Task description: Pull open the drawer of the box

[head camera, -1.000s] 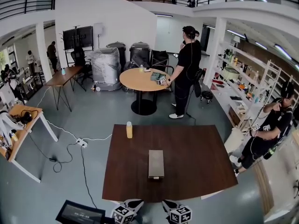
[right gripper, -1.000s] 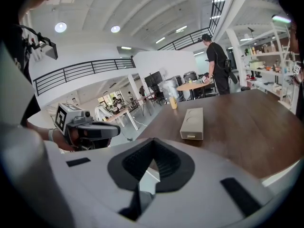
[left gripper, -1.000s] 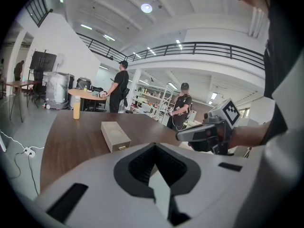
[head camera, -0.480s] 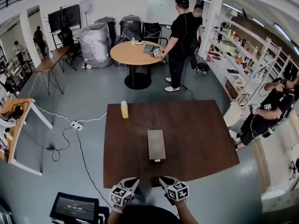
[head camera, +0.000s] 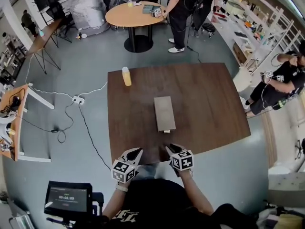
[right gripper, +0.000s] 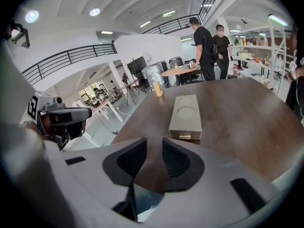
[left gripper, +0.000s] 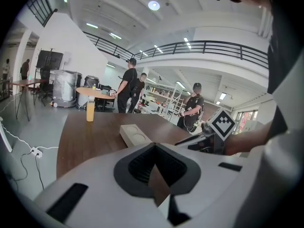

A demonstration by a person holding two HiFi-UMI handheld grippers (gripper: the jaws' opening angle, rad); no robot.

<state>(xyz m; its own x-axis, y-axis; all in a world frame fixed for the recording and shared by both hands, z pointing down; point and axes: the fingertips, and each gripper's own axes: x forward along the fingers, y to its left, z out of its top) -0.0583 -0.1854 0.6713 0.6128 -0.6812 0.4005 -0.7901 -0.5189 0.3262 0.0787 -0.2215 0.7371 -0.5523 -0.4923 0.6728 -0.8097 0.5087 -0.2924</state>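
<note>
Lying centre frame on the table (head camera: 214, 109), box (head camera: 164, 113), drawer (right gripper: 185, 131) shut, handle (right gripper: 185, 137) toward frame bottom. Right gripper (head camera: 169, 148), lower centre: now over the near edge, jaws just opening, nothing between, likely readying for the handle. Left gripper (head camera: 137, 151) beside it: clenched, empty.

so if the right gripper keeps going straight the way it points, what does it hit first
Probably the dark brown wooden table top, just short of the grey rectangular box; depth is hard to judge. The right gripper has just been opening its jaws, nothing between them.
</note>
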